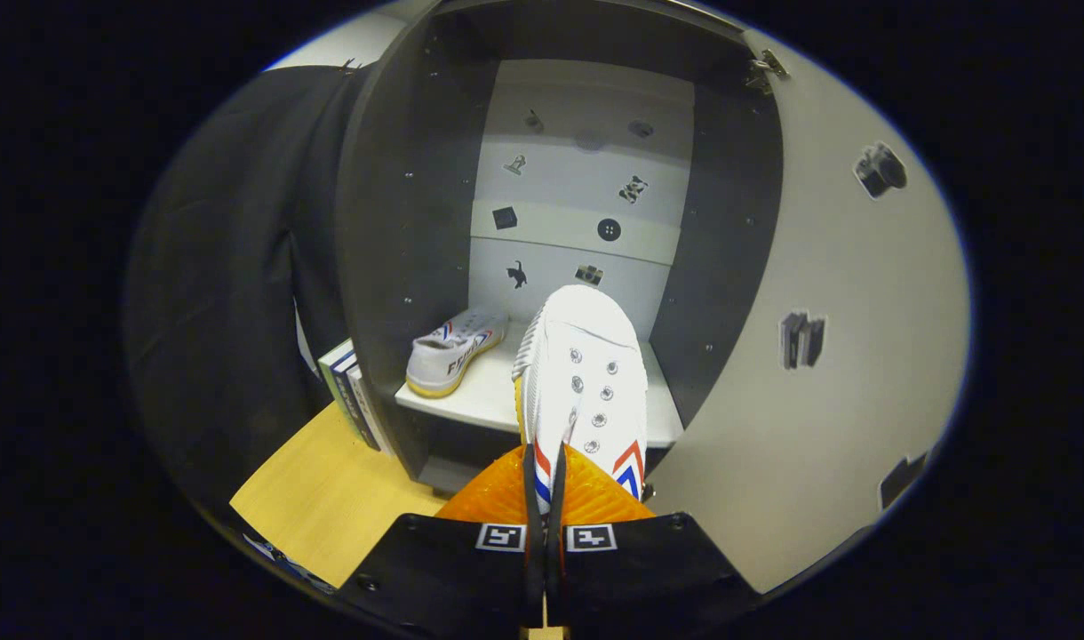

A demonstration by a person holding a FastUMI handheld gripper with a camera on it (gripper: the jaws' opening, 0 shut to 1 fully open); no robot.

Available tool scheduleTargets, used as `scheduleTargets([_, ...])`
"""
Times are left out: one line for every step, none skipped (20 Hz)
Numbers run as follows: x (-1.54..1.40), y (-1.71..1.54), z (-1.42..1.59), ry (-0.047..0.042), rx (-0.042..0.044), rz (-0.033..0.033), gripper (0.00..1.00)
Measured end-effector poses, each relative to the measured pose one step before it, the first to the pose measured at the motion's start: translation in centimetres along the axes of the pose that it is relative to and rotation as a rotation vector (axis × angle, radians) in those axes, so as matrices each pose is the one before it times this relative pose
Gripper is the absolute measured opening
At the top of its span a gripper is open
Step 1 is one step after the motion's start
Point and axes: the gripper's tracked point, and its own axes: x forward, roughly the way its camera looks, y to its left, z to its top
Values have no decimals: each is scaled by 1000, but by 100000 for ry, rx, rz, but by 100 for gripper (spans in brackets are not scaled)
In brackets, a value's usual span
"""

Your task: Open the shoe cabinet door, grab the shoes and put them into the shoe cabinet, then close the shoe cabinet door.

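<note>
- Currently, gripper view: gripper (545,498) clamped on second shoe's (582,373) heel edge, toe over the cabinet (400,222) shelf (471,400); door (817,356) open, first shoe (453,351) already inside.
- Step: placing. Next, I'd judge: push forward, lower, release beside first shoe, then shut door.

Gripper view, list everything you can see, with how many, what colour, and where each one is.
Shoe cabinet: one, dark grey walls, pale back, just ahead.
Cabinet door: one, off-white with small stickers, swung open beside the cabinet.
Shelf: one, white, inside the cabinet.
Shoe on shelf: one, white, yellowish sole, lying on the shelf.
Held shoe: one, white with red and blue stripes, toe over the shelf.
Books: a few, white and blue, standing outside the cabinet wall.
Floor: light wood.
Gripper: one, fingers shut on the held shoe.
</note>
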Motion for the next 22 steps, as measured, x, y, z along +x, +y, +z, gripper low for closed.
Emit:
scheduleTargets([1730, -556, 1129, -544, 538, -1066, 3])
scheduleTargets([1857, -540, 1058, -59, 721, -1119, 3])
scheduleTargets([1943, -426, 966, 156, 1473, -747, 3])
scheduleTargets([2086, -259, 767, 949, 1791, -221, 3])
scheduleTargets([2021, -309, 250, 2216, 708, -243, 2])
scheduleTargets([1836, -281, 83, 2475, -480, -491, 2])
scheduleTargets([1906, -191, 155, 1774, -960, -725, 2])
scheduleTargets([1725, -265, -51, 2090, -1605, -765, 2])
scheduleTargets([1678, -151, -124, 1648, -752, -418, 3])
scheduleTargets([1422, -37, -239, 2271, 116, 90, 3])
scheduleTargets([1146, 274, -154, 1876, 1160, 759, 2])
scheduleTargets([954, 203, -155, 786, 449, 1036, 3])
scheduleTargets([1028, 318, -351, 1546, 619, 856, 3])
scheduleTargets([846, 121, -515, 1972, 551, 223, 3])
scheduleTargets([728, 287, -335, 1801, 431, 513, 5])
scheduleTargets([659, 352, -195, 1106, 432, 1382, 6])
scheduleTargets([582, 398, -235, 761, 1094, 1369, 7])
scheduleTargets([154, 259, 68, 73, 2201, 628, 8])
scheduleTargets([43, 146, 93, -112, 2821, 158, 13])
scheduleTargets([-302, 107, 296, -1012, 2621, 594, 17])
scheduleTargets([-384, -89, 362, -1691, 1999, -575, 22])
scheduleTargets([-614, 92, 270, -2125, 1091, 530, 28])
